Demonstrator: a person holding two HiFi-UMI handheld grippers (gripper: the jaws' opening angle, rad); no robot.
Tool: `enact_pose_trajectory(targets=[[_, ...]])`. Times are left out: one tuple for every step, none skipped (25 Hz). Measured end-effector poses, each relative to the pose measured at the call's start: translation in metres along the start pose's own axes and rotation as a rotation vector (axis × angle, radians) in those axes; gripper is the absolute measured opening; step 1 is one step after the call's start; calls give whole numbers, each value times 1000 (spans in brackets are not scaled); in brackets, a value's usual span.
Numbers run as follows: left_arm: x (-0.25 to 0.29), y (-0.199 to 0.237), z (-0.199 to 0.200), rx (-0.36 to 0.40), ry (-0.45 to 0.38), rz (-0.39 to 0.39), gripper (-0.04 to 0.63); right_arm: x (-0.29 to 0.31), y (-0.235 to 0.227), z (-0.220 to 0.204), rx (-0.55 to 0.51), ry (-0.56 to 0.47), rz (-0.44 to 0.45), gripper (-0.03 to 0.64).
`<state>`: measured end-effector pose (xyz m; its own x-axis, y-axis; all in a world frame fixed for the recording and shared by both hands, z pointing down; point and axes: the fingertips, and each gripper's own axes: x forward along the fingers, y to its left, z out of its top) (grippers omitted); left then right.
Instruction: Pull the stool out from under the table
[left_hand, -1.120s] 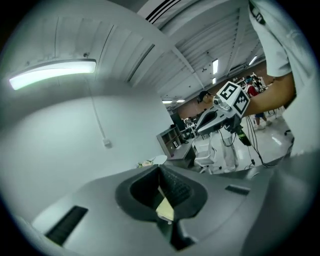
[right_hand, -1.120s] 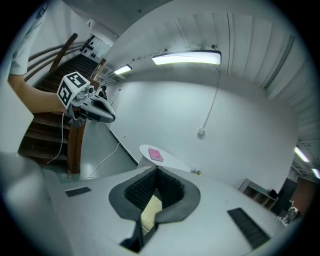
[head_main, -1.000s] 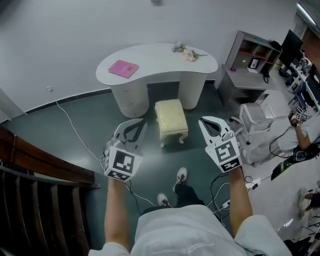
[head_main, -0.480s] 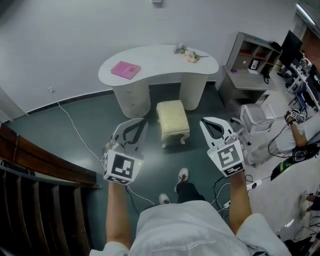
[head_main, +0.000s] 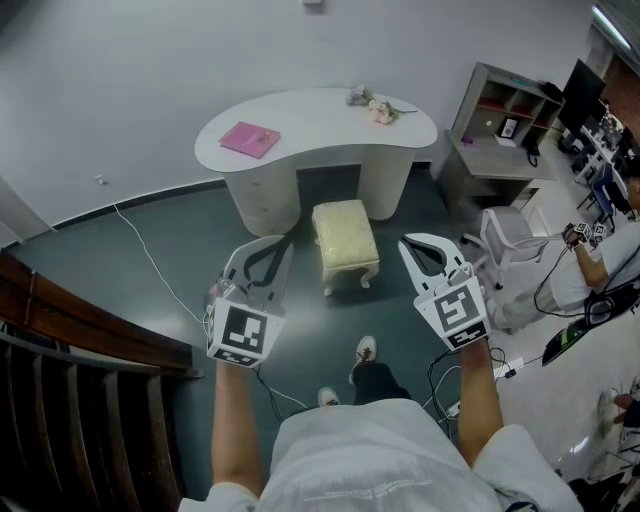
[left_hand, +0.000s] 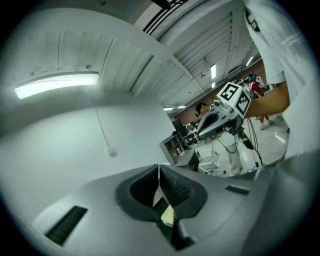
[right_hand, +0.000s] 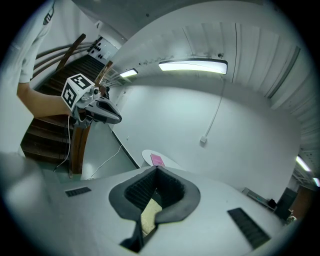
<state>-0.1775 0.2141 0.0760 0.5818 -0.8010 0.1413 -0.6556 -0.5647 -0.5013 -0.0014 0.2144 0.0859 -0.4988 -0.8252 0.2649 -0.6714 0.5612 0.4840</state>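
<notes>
The cream cushioned stool (head_main: 345, 242) stands on the dark floor just in front of the white curved table (head_main: 310, 135), its back end near the table's knee gap. My left gripper (head_main: 274, 247) hovers left of the stool, shut and empty. On the stool's right, my right gripper (head_main: 420, 248) is also shut with nothing in it. Both are apart from the stool. In the left gripper view the jaws (left_hand: 159, 168) meet, with a cream sliver of the stool (left_hand: 167, 215) below. The right gripper view shows closed jaws (right_hand: 156, 168) over the stool (right_hand: 149, 216).
A pink book (head_main: 250, 139) and flowers (head_main: 372, 104) lie on the table. A grey shelf desk (head_main: 500, 125) and white office chair (head_main: 512, 238) stand at right, near a seated person (head_main: 600, 262). A wooden stair rail (head_main: 80, 330) runs at left. Cables (head_main: 150, 262) trail on the floor.
Both grippers and the stool keep their places; the view only shifts slightly. The person at the right has moved a hand.
</notes>
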Motion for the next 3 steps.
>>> enact_pose_trajectory(targets=[[1,1,1,3,0,0,20,0,-1,0,-1,2,0,15],[2,2,2,6,1,0,20,1,-2,0,-1,3,1,15],[3,3,3,9,1,-1,21,1,-3,1,-2,4,1,15]])
